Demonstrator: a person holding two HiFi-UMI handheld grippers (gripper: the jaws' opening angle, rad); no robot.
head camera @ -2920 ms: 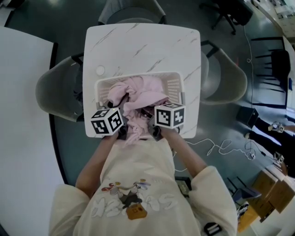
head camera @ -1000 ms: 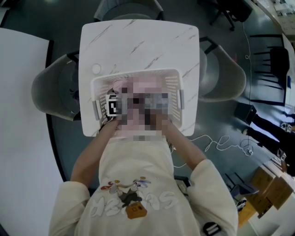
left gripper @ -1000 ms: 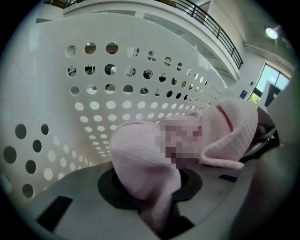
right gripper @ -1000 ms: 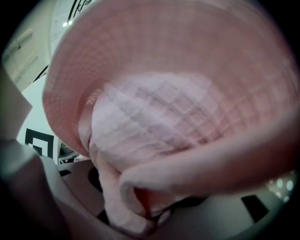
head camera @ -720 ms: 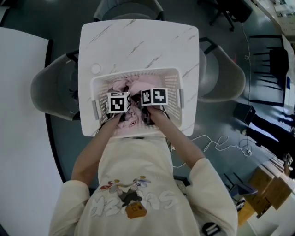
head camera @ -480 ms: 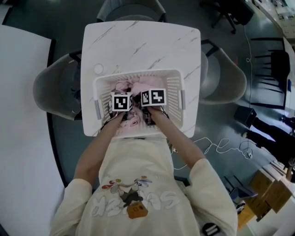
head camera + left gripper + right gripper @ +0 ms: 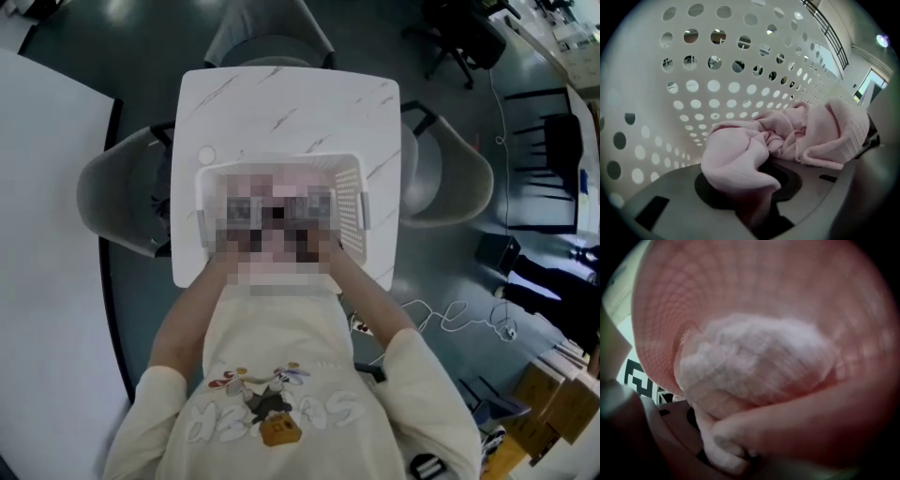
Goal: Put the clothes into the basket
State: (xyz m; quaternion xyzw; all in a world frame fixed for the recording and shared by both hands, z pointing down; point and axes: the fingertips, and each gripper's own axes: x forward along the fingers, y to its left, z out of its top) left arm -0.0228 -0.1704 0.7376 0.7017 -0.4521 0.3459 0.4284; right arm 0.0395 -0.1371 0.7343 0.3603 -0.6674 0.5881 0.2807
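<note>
The white perforated basket (image 7: pixel 352 202) stands on the marble table (image 7: pixel 281 103), and a mosaic patch hides its inside and both grippers in the head view. In the left gripper view, pink clothes (image 7: pixel 797 136) lie against the basket wall (image 7: pixel 708 70). One fold drapes over my left gripper (image 7: pixel 754 206) and runs down between its jaws, which are shut on it. In the right gripper view, blurred pink cloth (image 7: pixel 754 352) fills the frame right at the lens. A wad of it sits at my right gripper (image 7: pixel 726 451), whose jaws have just opened a little; the cloth hides them.
Grey chairs stand at the table's left (image 7: pixel 122 202), right (image 7: pixel 445 178) and far side (image 7: pixel 272 37). A small round white object (image 7: pixel 206 155) lies on the table beside the basket. The left gripper's marker cube (image 7: pixel 640 378) shows at the right gripper view's left edge.
Since the earliest frame both grippers have gone from the basket's near rim down into it with the pink clothes. Over the last second they have stayed in place.
</note>
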